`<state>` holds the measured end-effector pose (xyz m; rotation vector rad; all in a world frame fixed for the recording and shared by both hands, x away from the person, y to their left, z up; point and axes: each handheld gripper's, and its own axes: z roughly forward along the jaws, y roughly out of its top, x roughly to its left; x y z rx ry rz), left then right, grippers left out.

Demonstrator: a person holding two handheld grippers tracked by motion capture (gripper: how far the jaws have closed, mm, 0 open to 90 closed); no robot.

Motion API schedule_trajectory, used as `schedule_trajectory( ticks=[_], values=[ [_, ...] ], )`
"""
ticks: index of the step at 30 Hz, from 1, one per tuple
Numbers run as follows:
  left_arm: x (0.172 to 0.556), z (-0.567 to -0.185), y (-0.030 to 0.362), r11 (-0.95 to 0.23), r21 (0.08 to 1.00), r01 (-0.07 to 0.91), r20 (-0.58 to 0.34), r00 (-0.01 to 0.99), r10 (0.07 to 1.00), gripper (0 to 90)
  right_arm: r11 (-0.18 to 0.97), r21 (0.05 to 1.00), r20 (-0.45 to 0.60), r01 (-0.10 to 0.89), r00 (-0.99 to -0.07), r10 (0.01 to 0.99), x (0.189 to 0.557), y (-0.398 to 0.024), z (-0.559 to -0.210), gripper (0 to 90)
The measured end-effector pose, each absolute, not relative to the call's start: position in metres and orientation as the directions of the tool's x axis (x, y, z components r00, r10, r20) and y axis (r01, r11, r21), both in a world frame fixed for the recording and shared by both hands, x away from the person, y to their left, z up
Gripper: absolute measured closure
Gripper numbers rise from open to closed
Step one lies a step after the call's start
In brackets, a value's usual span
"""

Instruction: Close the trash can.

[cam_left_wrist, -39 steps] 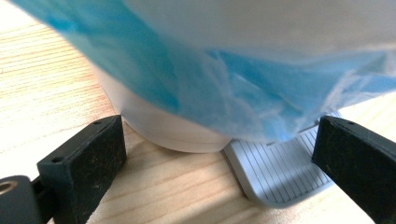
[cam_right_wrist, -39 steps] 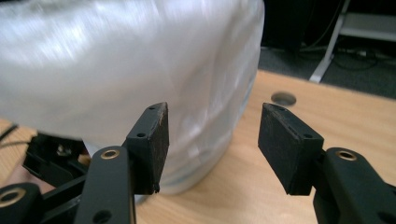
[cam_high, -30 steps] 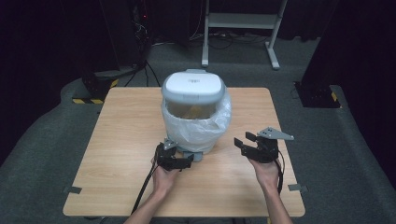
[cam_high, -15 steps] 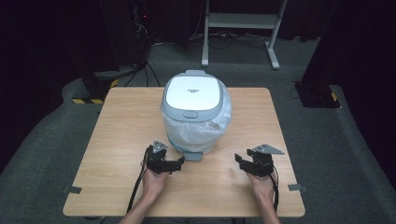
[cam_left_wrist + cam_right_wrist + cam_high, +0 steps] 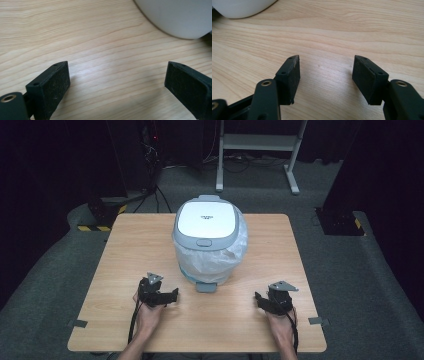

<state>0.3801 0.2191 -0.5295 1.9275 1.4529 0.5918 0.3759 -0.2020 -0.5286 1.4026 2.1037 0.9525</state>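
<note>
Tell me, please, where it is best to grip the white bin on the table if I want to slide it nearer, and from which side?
Probably the grey rim of the lid on the bin, from the near side with the open left gripper. The walls are wrapped in a loose plastic liner, likely slippery; the rim looks firm and faces the hands.

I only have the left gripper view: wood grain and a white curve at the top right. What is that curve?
Observer: The base of a lidded bin lined with a clear plastic bag, seen in the high view.
Operator: Is the lid up or down?
Observer: Down; the white lid lies flat.
Operator: Where is the other gripper?
Observer: The right gripper rests on the table at the bin's other side, jaws open with nothing between them.
</note>
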Motion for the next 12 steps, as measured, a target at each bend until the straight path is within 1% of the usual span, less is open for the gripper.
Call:
schedule_trajectory(
  ticks=[2, 4, 12],
  values=[
    [0.3795, -0.5308, 0.219, -0.201, 0.721, 0.663, 0.008, 0.282, 0.959, 6.2, 0.264, 0.742, -0.005, 0.616, -0.389, 0.921, 0.376, -0.2012, -0.5289, 35.9],
    [0.3791, -0.5307, 0.2181, -0.206, 0.721, 0.661, 0.02, 0.278, 0.96, 6.2, 0.271, 0.739, -0.015, 0.616, -0.387, 0.922, 0.3763, -0.2007, -0.5291, 33.1],
    [0.3789, -0.5309, 0.2181, -0.205, 0.721, 0.662, 0.021, 0.275, 0.961, 6.1, 0.252, 0.73, -0.015, 0.636, -0.353, 0.935, 0.3767, -0.2005, -0.5295, 22.7]
  ],
)
